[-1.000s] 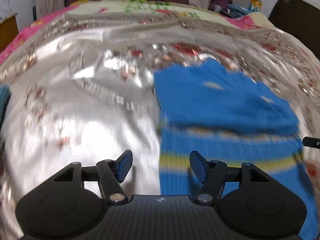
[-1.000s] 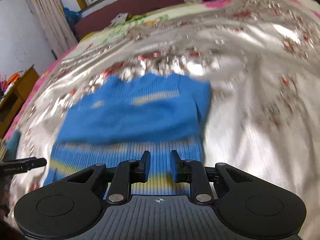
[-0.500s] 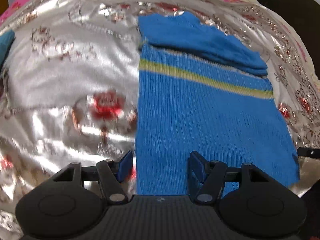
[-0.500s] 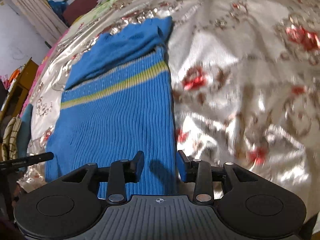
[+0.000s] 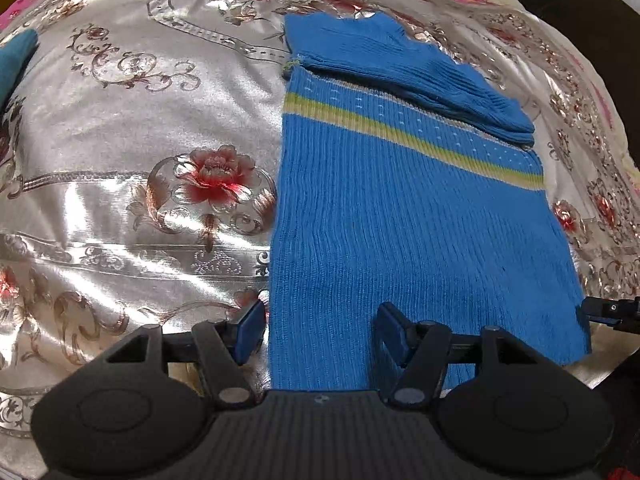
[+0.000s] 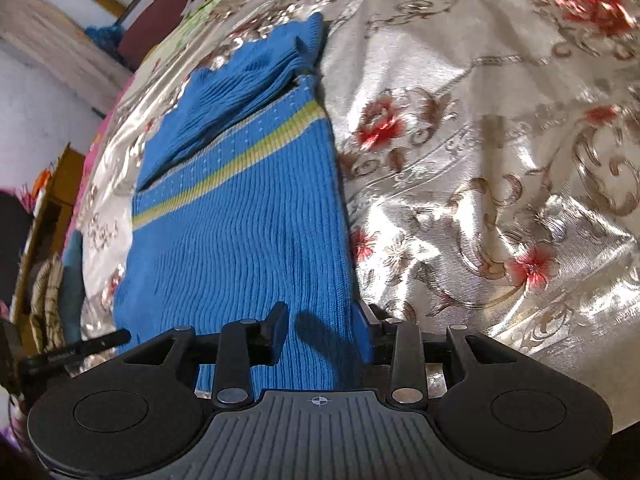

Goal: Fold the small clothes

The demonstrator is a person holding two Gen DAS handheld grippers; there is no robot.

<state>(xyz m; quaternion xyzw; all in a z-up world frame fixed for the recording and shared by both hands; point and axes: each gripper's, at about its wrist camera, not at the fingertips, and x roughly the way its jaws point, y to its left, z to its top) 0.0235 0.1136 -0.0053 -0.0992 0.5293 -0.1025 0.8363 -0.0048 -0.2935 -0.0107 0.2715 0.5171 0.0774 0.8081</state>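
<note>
On blue sweater (image 5: 408,216), no legible writing

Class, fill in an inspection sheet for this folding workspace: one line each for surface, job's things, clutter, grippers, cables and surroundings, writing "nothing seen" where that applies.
Surface: shiny silver bedspread with red flower print, lightly creased.
Job's things: blue knit sweater lying flat, yellow-green stripe across it, its far end folded over onto itself.
Clutter: teal cloth at the bedspread's left edge; folded textiles beside the bed.
Grippers: left gripper with jaws open, astride the sweater's near left corner; right gripper with jaws open after just opening, astride the near right corner. Neither pinches the fabric yet.
Cables: nothing seen.
Surroundings: wooden furniture, curtain, dark headboard.
</note>
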